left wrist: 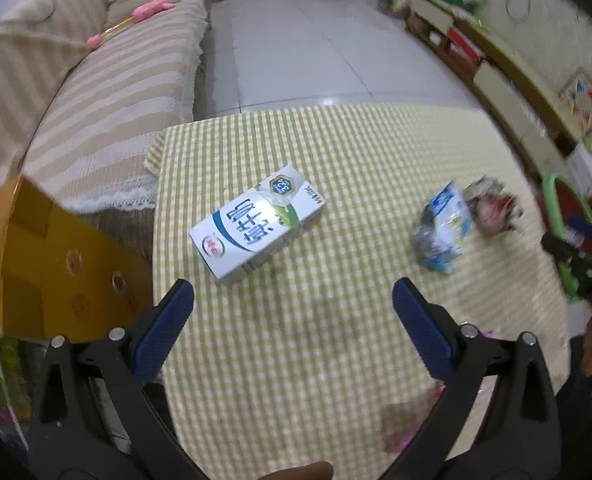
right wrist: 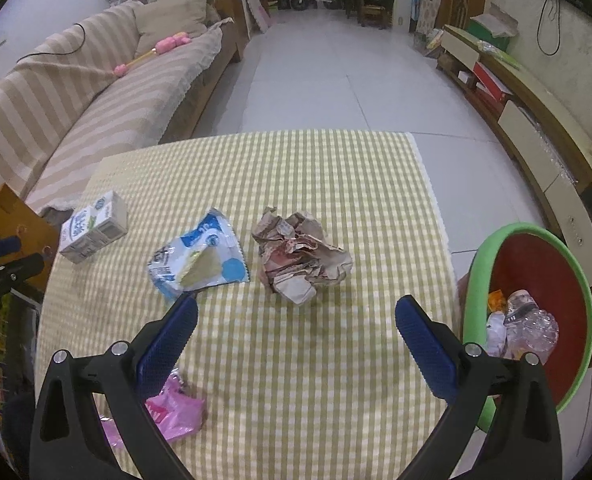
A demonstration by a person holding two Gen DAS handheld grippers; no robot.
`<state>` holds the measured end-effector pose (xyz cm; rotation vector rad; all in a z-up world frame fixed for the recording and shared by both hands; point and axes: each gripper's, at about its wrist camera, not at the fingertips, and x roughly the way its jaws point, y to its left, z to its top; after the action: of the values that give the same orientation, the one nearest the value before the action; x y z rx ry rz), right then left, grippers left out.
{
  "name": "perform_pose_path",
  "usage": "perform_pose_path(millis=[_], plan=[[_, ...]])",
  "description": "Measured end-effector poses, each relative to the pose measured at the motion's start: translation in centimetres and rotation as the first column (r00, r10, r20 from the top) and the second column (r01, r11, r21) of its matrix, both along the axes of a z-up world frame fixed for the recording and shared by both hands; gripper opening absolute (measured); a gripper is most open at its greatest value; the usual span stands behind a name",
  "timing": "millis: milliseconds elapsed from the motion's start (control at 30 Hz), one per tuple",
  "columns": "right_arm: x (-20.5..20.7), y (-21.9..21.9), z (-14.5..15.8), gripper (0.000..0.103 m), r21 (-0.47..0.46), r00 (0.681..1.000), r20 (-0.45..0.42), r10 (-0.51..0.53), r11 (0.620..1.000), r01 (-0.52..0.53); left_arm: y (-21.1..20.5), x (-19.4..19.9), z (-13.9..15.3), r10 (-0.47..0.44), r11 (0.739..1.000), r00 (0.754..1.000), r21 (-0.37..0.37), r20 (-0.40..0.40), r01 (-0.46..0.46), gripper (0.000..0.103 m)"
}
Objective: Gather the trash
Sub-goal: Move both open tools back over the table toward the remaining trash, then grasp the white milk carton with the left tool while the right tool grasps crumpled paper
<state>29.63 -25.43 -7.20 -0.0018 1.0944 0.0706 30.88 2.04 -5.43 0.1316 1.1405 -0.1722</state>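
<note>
Lying on its side on the checked yellow-and-white worktop [left wrist: 335,152], the milk carton [left wrist: 256,222] is a white box with a blue band, a red round logo and green at one end; its top looks dented. The left tongs [left wrist: 293,300] hang above the cloth just short of it, spread wide with nothing between the blue pads [left wrist: 164,332].

Further to the right sit a flattened blue-and-white wrapper [right wrist: 200,258], torn open to show a dull inner face, and just beside it a crumpled ball of brown paper [right wrist: 301,260] with reddish print. The right tongs [right wrist: 296,312] are also wide apart and empty, hovering near the paper ball. A pink plastic wrapper [right wrist: 176,412] lies close under the right tongs' left finger.

Off the worktop's right edge stands a green-rimmed red bin [right wrist: 535,264] holding a clear squashed bottle and scraps.
</note>
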Motion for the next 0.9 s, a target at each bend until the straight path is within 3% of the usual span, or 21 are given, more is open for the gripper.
perform_pose_path(millis=[267,667,800,900], plan=[[2.8,-0.6,-3.0,0.096,-0.022,0.999,-0.046,-0.013,1.000,0.012,-0.6,3.0,-2.6,-0.144,0.979,0.988,0.137,-0.047,0.149,0.097],[5.4,-1.4,-6.3,0.096,-0.027,0.994,-0.106,-0.013,1.000,0.010,0.0,7.3,-6.8,-0.193,0.952,0.972,0.214,-0.133,0.219,0.097],[5.8,-1.1,-6.8,0.096,-0.020,0.993,-0.114,0.003,1.000,-0.005,0.3,8.2,-7.5,-0.233,0.950,0.958,0.173,-0.167,0.261,0.097],[6.2,-0.9,-7.2,0.096,-0.026,0.992,-0.123,0.011,1.000,-0.014,0.6,8.7,-8.3,-0.269,0.936,0.946,0.183,-0.182,0.301,0.097]])
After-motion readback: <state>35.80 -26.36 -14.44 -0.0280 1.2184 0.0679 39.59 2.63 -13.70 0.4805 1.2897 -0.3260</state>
